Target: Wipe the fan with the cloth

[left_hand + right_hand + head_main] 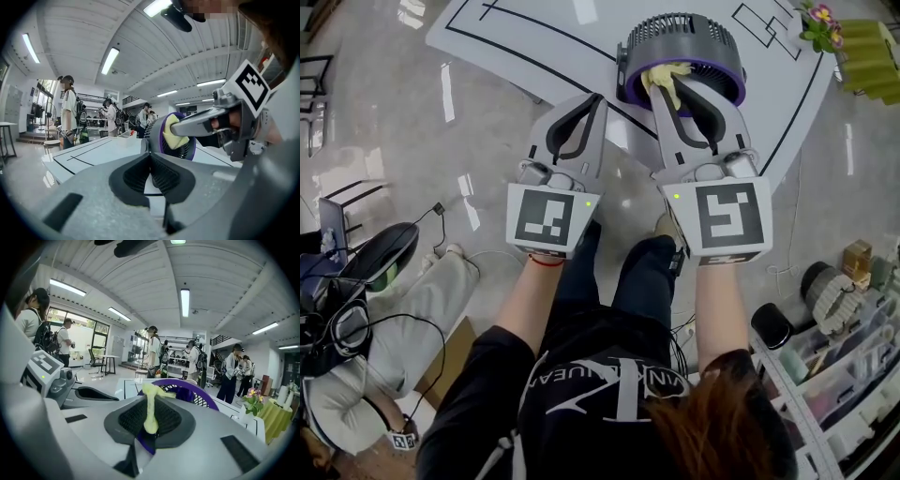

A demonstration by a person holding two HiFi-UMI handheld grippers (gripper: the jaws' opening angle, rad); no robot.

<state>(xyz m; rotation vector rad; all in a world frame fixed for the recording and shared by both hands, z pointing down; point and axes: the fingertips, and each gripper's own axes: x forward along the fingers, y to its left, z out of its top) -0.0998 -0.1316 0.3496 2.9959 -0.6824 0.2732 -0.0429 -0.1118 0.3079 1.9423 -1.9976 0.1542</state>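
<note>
The fan (680, 42), a round dark-grey grille ringed in purple, stands near the edge of a white table (525, 42) marked with black lines, its purple-ringed face turned toward the person. The right gripper (673, 89) reaches onto that face with its jaws clamped on the yellow cloth (664, 73), which bunches against the purple ring; in the right gripper view the cloth (150, 411) runs as a thin pinched strip between the two black ribbed pads, and the fan's purple rim (199, 393) arcs just beyond.

The left gripper (596, 101) hangs beside it, near the table's edge and apart from the fan, jaws pressed together on nothing; the left gripper view shows the left gripper's tips meeting (150, 159), with the fan (187, 149) and the cloth (176, 136) off to the right.

Each gripper bears a cube with a black-and-white square marker, one on the left (546, 217) and one on the right (729, 216); these are block patterns, not letters. The person's black shirt (581, 403) carries a large white logo over a row of capitals; the cloth is creased and only fragments show, so the word cannot be read. A red band (546, 261) circles the left wrist; potted flowers (818, 23) sit at the table's far corner.
</note>
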